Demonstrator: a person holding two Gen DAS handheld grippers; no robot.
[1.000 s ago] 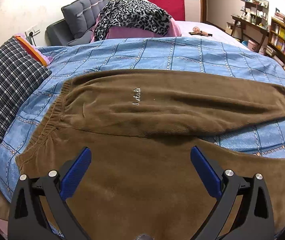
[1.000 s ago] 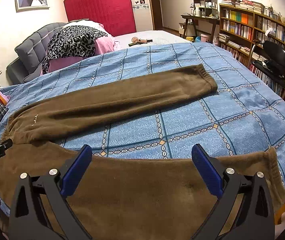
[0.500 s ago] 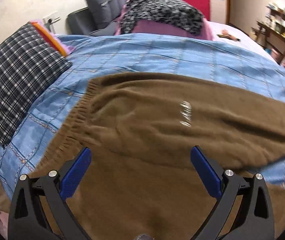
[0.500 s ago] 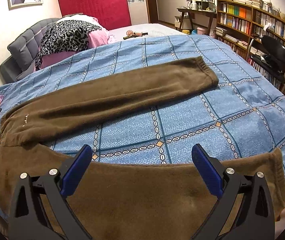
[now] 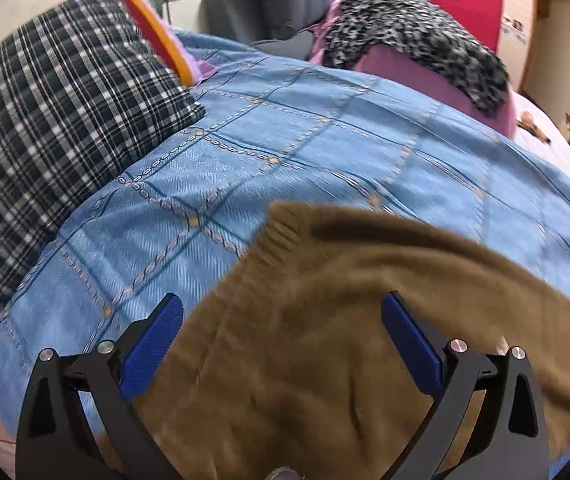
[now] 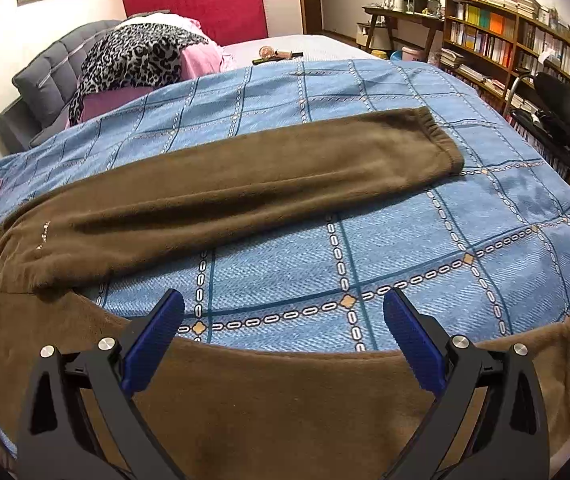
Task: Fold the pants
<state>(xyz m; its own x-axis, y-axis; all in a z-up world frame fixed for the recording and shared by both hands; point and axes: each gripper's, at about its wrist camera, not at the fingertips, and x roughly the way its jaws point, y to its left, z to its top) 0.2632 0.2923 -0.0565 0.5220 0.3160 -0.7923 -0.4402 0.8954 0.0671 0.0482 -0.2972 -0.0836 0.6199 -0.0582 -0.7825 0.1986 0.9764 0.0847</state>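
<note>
Brown fleece pants (image 6: 245,192) lie spread on a blue checked bedspread (image 6: 445,248). The far leg runs to a cuff at the right, and the near leg (image 6: 285,400) lies under my right gripper. My right gripper (image 6: 283,320) is open and empty above the near leg's far edge. In the left wrist view the pants' waistband end (image 5: 281,240) shows with its elastic edge. My left gripper (image 5: 283,324) is open and empty over the waist part of the pants (image 5: 305,360).
A plaid pillow (image 5: 53,128) lies at the bed's left end. A leopard-print blanket on pink bedding (image 6: 141,56) and a grey headboard are at the back. Bookshelves (image 6: 505,48) and a black chair (image 6: 557,108) stand to the right of the bed.
My left gripper has swung left toward the waistband, so the pillow fills more of its view. My right gripper has moved slightly forward and higher over the near leg. Both stay open.
</note>
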